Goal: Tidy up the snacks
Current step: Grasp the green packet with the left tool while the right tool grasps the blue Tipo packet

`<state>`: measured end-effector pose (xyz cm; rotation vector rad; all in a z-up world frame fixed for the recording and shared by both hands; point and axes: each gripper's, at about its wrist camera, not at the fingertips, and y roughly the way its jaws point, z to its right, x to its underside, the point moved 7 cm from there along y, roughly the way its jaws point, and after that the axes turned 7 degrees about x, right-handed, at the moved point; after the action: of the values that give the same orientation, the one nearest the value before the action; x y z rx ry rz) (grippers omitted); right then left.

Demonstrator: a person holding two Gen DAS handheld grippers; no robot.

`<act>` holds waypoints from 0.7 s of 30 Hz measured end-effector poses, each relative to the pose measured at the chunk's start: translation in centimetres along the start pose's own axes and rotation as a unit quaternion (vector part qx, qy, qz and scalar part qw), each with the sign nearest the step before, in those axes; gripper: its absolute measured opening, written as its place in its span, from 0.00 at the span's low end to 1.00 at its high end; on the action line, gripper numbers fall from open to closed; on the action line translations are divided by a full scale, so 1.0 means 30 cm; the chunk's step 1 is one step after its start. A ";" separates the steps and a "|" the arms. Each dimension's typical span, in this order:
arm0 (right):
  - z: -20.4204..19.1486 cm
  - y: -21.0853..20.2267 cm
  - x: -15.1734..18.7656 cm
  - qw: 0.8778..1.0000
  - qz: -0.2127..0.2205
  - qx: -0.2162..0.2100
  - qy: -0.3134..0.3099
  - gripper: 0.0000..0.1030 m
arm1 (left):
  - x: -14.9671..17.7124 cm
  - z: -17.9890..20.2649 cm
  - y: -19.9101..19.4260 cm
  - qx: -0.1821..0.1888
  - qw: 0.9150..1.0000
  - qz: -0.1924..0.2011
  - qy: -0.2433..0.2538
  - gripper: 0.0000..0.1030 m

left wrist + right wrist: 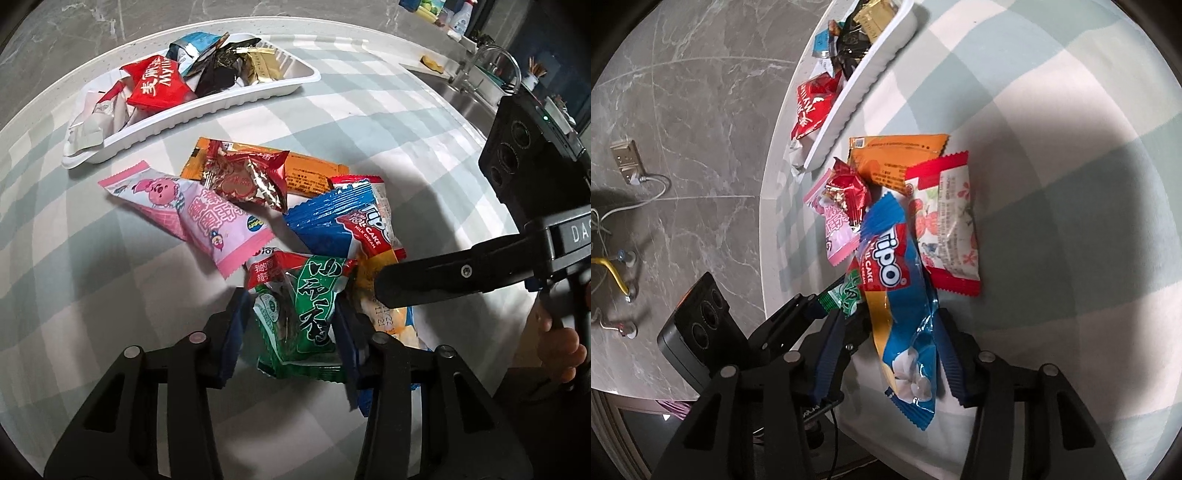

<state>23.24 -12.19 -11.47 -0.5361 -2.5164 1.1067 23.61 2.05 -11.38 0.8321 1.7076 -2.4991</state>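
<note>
Several wrapped snacks lie in a pile on the checked tablecloth. My left gripper [291,325] has its jaws around a green packet [306,321], pads close to its sides. My right gripper [886,350] has its jaws around the blue Tipo roll cake packet [901,314], which also shows in the left wrist view [343,221]. The pile also holds a pink packet [192,214], a red foil packet [247,177], an orange packet [897,155] and a red-and-white packet [949,225]. A white tray [236,99] holds several sorted snacks.
The round table's edge [768,221] runs close to the tray and the pile. A grey marble floor with cables and a socket [626,162] lies beyond. A sink and counter [469,88] stand at the far right.
</note>
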 end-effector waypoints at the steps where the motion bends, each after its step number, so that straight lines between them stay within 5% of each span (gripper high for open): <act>1: -0.001 0.000 0.002 1.000 0.000 0.001 -0.001 0.51 | -0.002 0.000 -0.001 0.002 1.000 0.001 0.000 0.38; 14: -0.050 0.015 0.005 0.998 0.006 0.046 -0.046 0.51 | 0.037 -0.063 -0.058 -0.007 0.999 0.020 -0.037 0.26; 18: -0.063 0.037 0.007 0.993 0.003 0.089 -0.080 0.32 | 0.062 -0.080 -0.072 -0.012 0.998 0.022 -0.050 0.26; 21: -0.066 0.046 0.003 0.993 0.002 0.086 -0.085 0.28 | 0.073 -0.086 -0.079 -0.011 0.998 0.026 -0.056 0.26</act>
<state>24.34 -10.04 -11.22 -0.4165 -2.5291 1.4083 22.14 5.86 -10.95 0.7096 1.6542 -2.4376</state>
